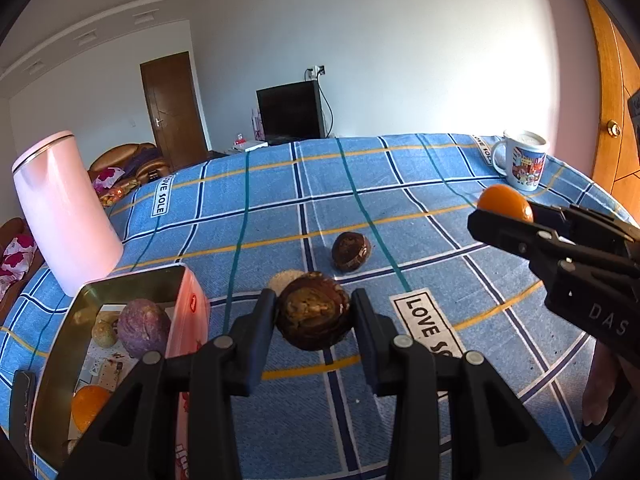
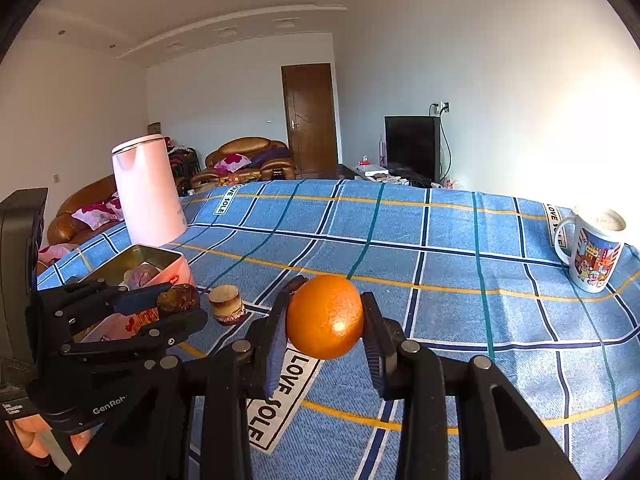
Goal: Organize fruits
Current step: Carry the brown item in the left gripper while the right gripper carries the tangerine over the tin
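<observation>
My left gripper (image 1: 314, 312) is shut on a dark brown wrinkled fruit (image 1: 314, 310) and holds it above the blue checked cloth, right of the open tin box (image 1: 60, 344). The tin holds a purple fruit (image 1: 143, 328), a small pale fruit (image 1: 104, 334) and an orange (image 1: 89, 406). My right gripper (image 2: 325, 320) is shut on an orange (image 2: 325, 317) above the cloth. Another dark brown fruit (image 1: 351, 251) and a pale round piece (image 1: 285, 280) lie on the cloth. In the right wrist view the left gripper (image 2: 176, 306) holds its brown fruit (image 2: 179, 299) beside the tin (image 2: 136, 258).
A pink kettle (image 1: 64, 216) stands at the table's left behind the tin. A printed mug (image 1: 524, 166) stands at the far right corner. A wooden door (image 1: 616, 128) is close on the right. Sofas, a door and a television stand beyond the table.
</observation>
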`<state>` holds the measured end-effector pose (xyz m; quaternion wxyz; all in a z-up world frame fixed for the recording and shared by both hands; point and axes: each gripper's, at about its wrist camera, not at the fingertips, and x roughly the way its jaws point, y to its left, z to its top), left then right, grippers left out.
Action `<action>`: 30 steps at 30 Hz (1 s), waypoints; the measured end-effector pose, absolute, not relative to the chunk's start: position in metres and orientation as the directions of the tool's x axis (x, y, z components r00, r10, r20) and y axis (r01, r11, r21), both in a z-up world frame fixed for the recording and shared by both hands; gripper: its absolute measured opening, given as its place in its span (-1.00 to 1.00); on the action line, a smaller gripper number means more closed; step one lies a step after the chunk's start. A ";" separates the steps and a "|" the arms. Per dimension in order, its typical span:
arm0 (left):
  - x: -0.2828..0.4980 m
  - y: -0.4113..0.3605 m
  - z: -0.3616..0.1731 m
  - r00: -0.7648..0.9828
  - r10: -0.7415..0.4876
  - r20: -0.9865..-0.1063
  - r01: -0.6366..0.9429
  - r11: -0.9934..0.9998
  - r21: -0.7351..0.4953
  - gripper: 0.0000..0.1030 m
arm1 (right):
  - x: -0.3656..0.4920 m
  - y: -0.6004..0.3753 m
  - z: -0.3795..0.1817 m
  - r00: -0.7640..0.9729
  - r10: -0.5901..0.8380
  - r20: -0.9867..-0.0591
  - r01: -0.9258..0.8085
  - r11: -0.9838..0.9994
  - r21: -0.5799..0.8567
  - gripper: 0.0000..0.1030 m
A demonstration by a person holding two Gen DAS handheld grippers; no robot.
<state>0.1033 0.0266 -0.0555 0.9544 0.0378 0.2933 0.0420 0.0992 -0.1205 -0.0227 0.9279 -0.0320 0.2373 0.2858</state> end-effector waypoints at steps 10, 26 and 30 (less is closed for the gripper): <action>0.090 0.026 -0.049 0.864 0.127 -0.487 -0.086 0.991 0.105 -0.22 | 0.090 -0.123 -0.018 0.749 0.519 -0.412 -0.547 0.835 0.057 -0.29; 0.065 0.027 -0.039 0.920 0.153 -0.361 -0.121 0.987 0.110 -0.22 | 0.071 -0.125 -0.010 0.798 0.508 -0.323 -0.537 0.844 0.000 -0.29; 0.063 0.038 -0.037 0.919 0.150 -0.365 -0.124 0.988 0.093 -0.22 | 0.073 -0.116 -0.008 0.782 0.512 -0.356 -0.550 0.835 -0.008 -0.29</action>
